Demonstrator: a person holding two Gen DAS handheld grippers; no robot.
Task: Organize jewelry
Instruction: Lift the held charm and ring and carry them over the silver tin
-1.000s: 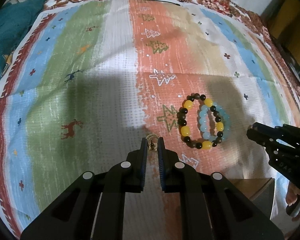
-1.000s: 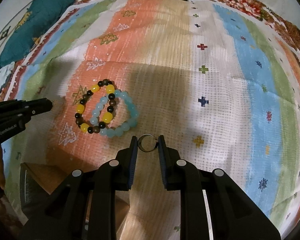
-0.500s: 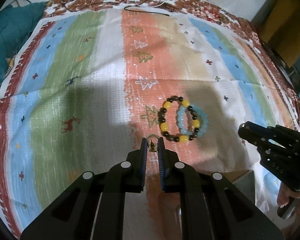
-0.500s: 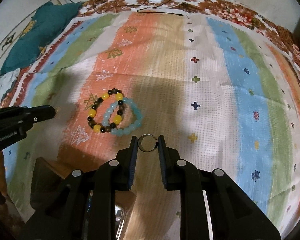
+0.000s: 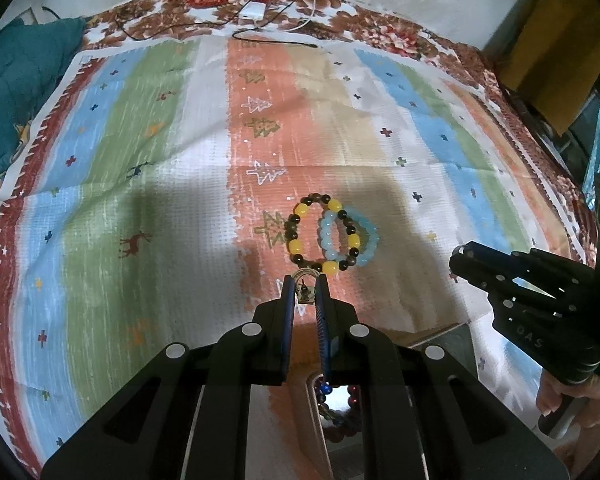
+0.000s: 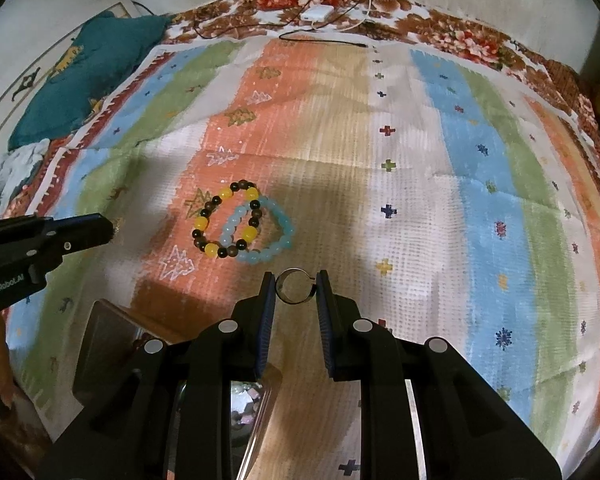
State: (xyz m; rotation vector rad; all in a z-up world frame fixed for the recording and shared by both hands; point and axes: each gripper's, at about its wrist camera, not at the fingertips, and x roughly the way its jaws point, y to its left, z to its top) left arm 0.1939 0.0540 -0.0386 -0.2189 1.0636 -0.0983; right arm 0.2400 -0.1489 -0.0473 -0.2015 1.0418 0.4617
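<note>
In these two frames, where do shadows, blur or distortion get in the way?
Left wrist view: fisheye bends the cloth edges; broad shadows darken it around the bracelets; the small gold piece between the fingers is dim, hard to identify. Right wrist view: same curvature, one shadow behind the bracelets; the ring reads sharp.

We hold our left gripper (image 5: 305, 286) pointing steeply downward, its two fingers (image 5: 287, 304) drawn almost together and pinching a small piece of jewelry at the tips. Our right gripper (image 6: 296, 286) points down at much the same steep angle, its fingers (image 6: 266, 312) set a little wider and clamped on either side of what they carry. In the left wrist view our right hand (image 5: 576, 400) wraps around that gripper's handle at the lower right edge. The two grippers sit side by side, apart, not touching.
</note>
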